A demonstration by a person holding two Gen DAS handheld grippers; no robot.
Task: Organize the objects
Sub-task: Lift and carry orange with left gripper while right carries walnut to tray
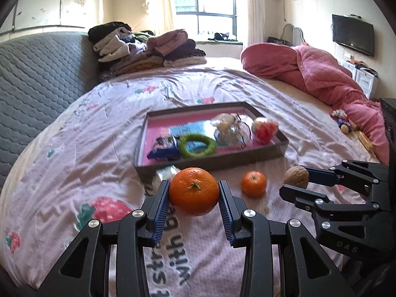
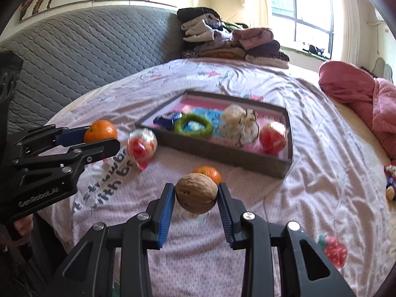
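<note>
My left gripper (image 1: 194, 193) is shut on a large orange tangerine (image 1: 194, 191), held above the bed in front of the tray; it also shows in the right wrist view (image 2: 101, 130). My right gripper (image 2: 196, 194) is shut on a brown walnut (image 2: 196, 193), seen from the left wrist too (image 1: 296, 176). A smaller tangerine (image 1: 254, 183) lies on the sheet between them. The dark tray (image 1: 212, 160) with a pink floor holds a green ring (image 1: 197, 145), a clear pouch (image 1: 230, 128), a red wrapped ball (image 1: 264, 128) and a blue packet (image 1: 164, 148).
A second red wrapped ball (image 2: 142, 147) lies on the sheet left of the tray. Folded clothes (image 1: 146, 49) are stacked at the bed's far end. A pink quilt (image 1: 321, 74) is bunched on the right, with a small toy (image 1: 342, 121) beside it. A grey padded headboard (image 1: 37, 79) stands on the left.
</note>
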